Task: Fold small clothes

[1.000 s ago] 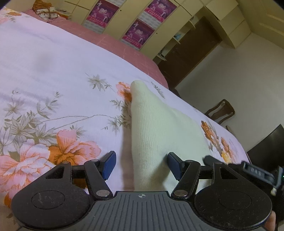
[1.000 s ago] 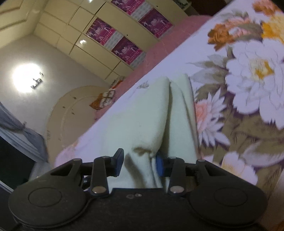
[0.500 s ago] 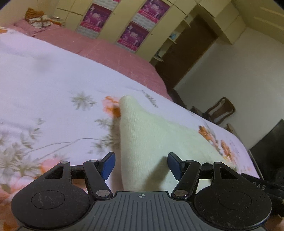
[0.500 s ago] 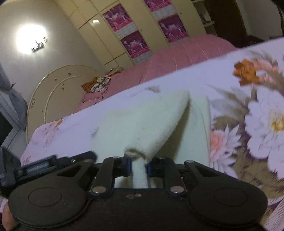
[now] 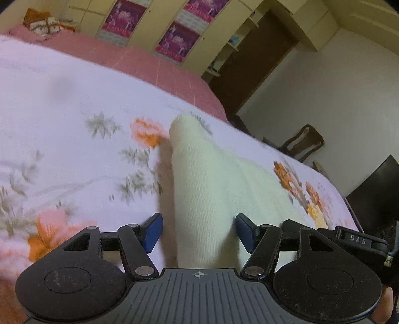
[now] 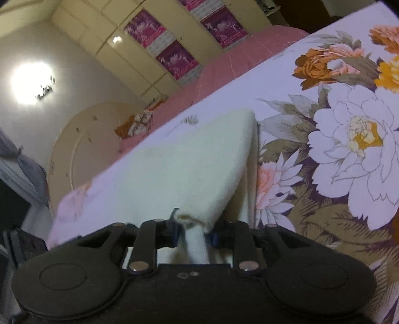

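A pale cream knitted garment (image 5: 212, 184) lies on the floral bedspread (image 5: 62, 119). In the left wrist view it runs from between my fingers up to a rounded tip. My left gripper (image 5: 198, 230) is open, its blue pads on either side of the cloth and apart from it. In the right wrist view the garment (image 6: 179, 164) is lifted into a taut sheet. My right gripper (image 6: 194, 228) is shut on its near corner. A lower layer of the cloth lies beneath on the bedspread (image 6: 349, 149).
A pink quilt (image 5: 149, 62) covers the far side of the bed, with a folded orange and white cloth (image 5: 42, 22) on it. Cream wardrobes with purple posters (image 5: 174, 40) stand behind. A wooden chair (image 5: 304, 142) stands beyond the bed's right edge.
My right gripper closed on the garment's corner and has raised it, stretching the cloth. My left gripper stayed open around the cloth while its view shifted over the bed.
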`<act>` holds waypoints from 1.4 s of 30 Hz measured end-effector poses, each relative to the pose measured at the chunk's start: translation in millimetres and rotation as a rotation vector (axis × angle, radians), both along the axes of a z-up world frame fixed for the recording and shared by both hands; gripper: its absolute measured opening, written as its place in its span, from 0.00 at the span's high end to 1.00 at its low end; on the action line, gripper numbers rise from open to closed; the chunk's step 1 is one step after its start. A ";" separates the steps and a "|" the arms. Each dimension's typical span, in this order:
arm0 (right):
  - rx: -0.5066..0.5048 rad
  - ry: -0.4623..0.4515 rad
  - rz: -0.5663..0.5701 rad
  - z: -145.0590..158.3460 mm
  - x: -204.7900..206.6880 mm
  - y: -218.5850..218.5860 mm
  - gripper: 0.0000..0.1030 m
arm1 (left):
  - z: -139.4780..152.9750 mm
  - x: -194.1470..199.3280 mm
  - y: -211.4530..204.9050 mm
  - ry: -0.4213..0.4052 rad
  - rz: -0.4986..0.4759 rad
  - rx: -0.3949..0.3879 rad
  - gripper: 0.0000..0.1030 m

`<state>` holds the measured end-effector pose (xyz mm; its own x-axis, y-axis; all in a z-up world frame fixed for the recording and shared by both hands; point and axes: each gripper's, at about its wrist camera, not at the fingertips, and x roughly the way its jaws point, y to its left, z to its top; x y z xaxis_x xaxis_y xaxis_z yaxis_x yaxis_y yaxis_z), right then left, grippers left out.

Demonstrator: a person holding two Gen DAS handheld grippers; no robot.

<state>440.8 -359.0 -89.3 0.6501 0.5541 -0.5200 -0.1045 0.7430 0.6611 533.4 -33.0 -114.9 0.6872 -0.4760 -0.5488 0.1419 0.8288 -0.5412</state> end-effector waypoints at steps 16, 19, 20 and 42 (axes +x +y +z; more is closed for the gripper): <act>-0.173 -0.093 -0.035 -0.5 55.6 0.9 0.88 | -11.2 69.8 3.7 0.017 0.097 -0.010 0.38; -0.203 -0.093 -0.038 -6.7 57.5 1.9 0.91 | -12.1 69.0 0.7 0.008 0.094 -0.002 0.38; -0.196 -0.089 -0.042 -7.1 57.4 1.1 0.91 | -11.6 67.3 1.5 0.011 0.091 -0.006 0.38; 0.051 0.033 0.012 -15.1 -45.8 -20.8 0.70 | -9.9 -51.1 2.8 0.009 -0.027 0.047 0.38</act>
<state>395.0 -379.7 -104.4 0.6260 0.5881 -0.5122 -0.0908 0.7073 0.7011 482.3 -30.2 -124.8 0.6697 -0.4677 -0.5768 0.1600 0.8494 -0.5029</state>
